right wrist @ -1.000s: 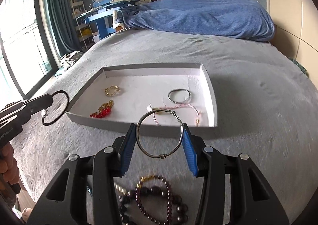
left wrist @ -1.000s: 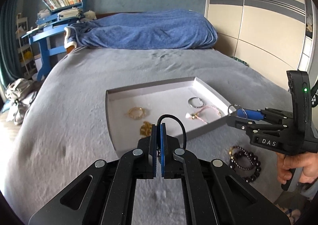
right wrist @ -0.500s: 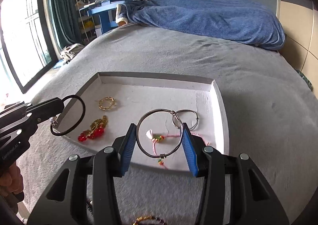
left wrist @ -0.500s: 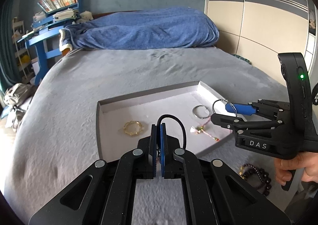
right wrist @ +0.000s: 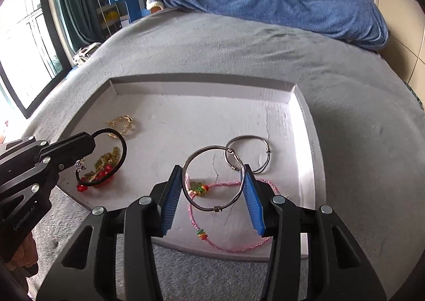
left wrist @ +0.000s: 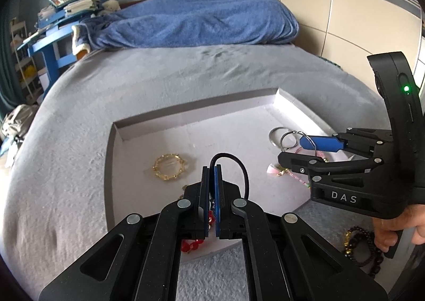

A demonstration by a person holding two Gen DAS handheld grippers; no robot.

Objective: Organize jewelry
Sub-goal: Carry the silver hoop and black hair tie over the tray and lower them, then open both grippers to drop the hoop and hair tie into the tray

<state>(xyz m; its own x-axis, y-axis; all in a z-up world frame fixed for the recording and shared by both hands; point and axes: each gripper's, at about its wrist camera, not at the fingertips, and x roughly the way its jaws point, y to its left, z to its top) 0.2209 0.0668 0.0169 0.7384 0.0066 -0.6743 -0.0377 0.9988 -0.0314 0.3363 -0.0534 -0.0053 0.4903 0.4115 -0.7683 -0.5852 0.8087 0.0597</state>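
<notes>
The bed [right wrist: 332,93] under its grey cover takes up most of both views, and on it lies the white tray [right wrist: 305,125]. A second ago both tools hung short of the tray's near edge; now both are over its floor, so each held piece looks ready to be set down, and by my reading the sorting is well along.

The right gripper [right wrist: 213,181] reaches in level from the near right side, the person's hand [left wrist: 398,224] low on its handle. Its blue pads are spread partway and pinch the silver wire bangle [right wrist: 212,178] across its width, above the pink cord bracelet [right wrist: 233,221] and just beside a second silver bangle [right wrist: 249,152] lying in the tray.

The left gripper [left wrist: 211,184] comes in over the near left part, jaws pressed together on the black cord loop [right wrist: 111,157], which hangs above the red and gold bracelet [right wrist: 101,170]. A gold chain bracelet [left wrist: 170,168] lies further in. A dark bead bracelet [left wrist: 361,245] is on the cover outside the tray, not yet put away.
</notes>
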